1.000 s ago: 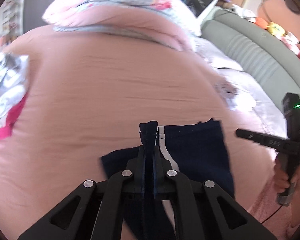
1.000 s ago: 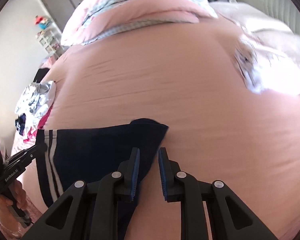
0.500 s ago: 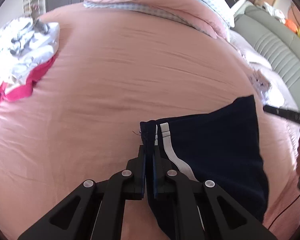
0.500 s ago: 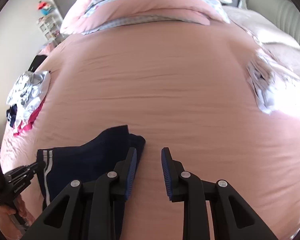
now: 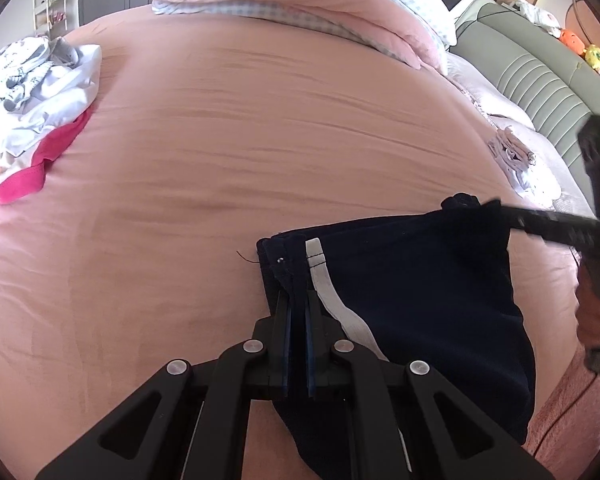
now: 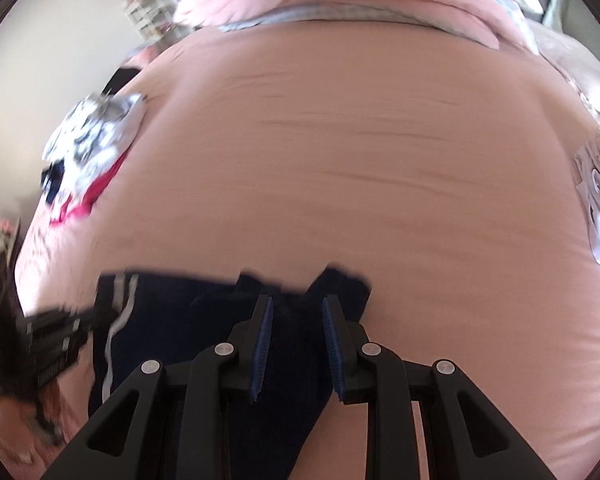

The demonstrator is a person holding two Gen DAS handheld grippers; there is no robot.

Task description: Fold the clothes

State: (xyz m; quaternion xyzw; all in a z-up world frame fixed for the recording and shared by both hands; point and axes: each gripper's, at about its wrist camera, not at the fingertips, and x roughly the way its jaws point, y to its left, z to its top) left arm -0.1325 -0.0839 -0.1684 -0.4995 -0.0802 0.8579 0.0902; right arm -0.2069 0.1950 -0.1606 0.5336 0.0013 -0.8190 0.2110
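Observation:
Navy shorts (image 5: 412, 280) with white side stripes lie folded on the pink bed (image 5: 260, 128). My left gripper (image 5: 296, 292) is shut on the shorts' left corner. My right gripper (image 6: 298, 308) is open, its jaws straddling the shorts' right edge (image 6: 292, 344), which lies between the fingers. The right gripper also shows in the left wrist view (image 5: 552, 224), reaching over the shorts' far right corner. The left gripper shows blurred in the right wrist view (image 6: 52, 340).
A pile of white and pink clothes (image 5: 32, 104) lies at the bed's left. A pink quilt (image 5: 300, 4) lies at the head. A folded white garment (image 5: 516, 160) lies at the right, by a grey-green sofa (image 5: 540, 80).
My right gripper has opened wider and moved left over the shorts' right edge. My left gripper has lowered the held corner onto the bed, spreading the shorts flat.

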